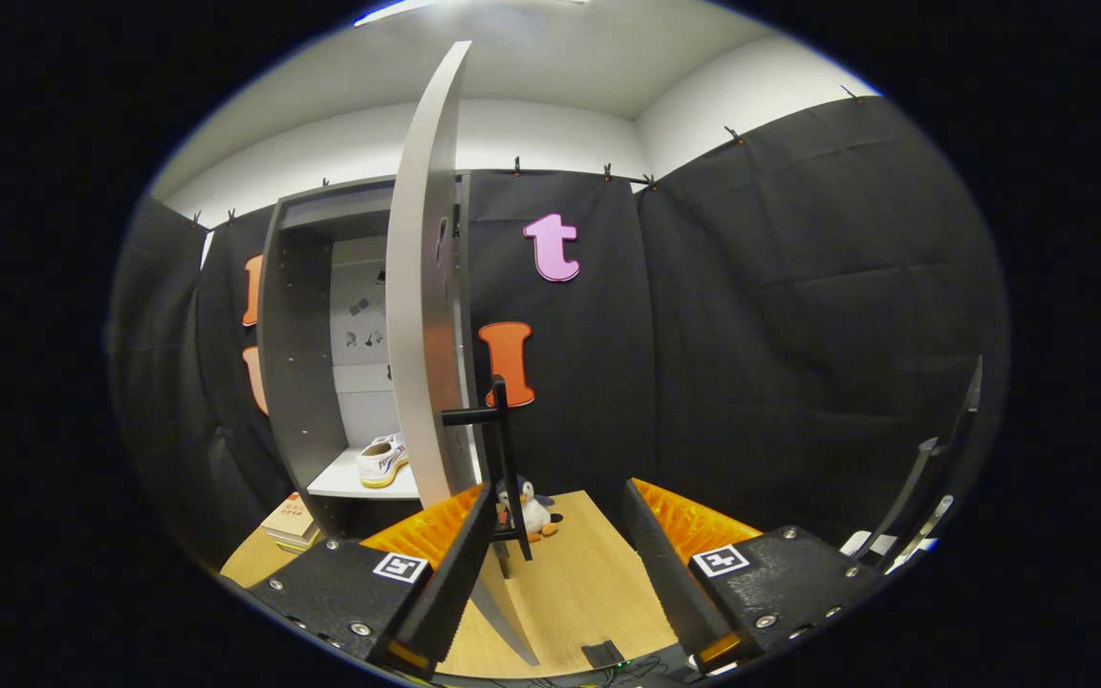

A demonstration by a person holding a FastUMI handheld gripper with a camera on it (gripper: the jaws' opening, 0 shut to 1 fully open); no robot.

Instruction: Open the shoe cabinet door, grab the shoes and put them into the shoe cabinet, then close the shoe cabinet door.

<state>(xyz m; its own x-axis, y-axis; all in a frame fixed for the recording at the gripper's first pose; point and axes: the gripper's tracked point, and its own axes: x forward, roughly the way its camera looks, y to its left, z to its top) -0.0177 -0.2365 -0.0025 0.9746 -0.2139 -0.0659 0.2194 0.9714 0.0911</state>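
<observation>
Gripper view, from left to right: a stack of tan books lies on the pale wooden floor beside the foot of the tall grey shoe cabinet. Inside the cabinet, on its white lower shelf, a white canvas shoe with a yellowish sole already sits. Next comes the grey cabinet door, swung wide open and seen nearly edge-on, with its slim black bar handle standing off the face on a short post. Past the handle, a small plush penguin sits on the floor against the black cloth wall.

The gripper has its fingers spread apart and pinches nothing; the door's lower edge and the handle lie just ahead of the left finger, close to its inner side, though I cannot tell whether they touch.

With the shoe on the shelf and the door open, closing looks like the step left. The door is a rigid flat panel on hinges, probably light to swing and not fragile, but its smooth face would let the pads slide. The handle looks the better place to take hold: a stiff, narrow bar the fingers can close across at mid-height, or a steady push on the panel near its free edge, where leverage is greatest. An arc-following push should keep the hinges from straining.
</observation>
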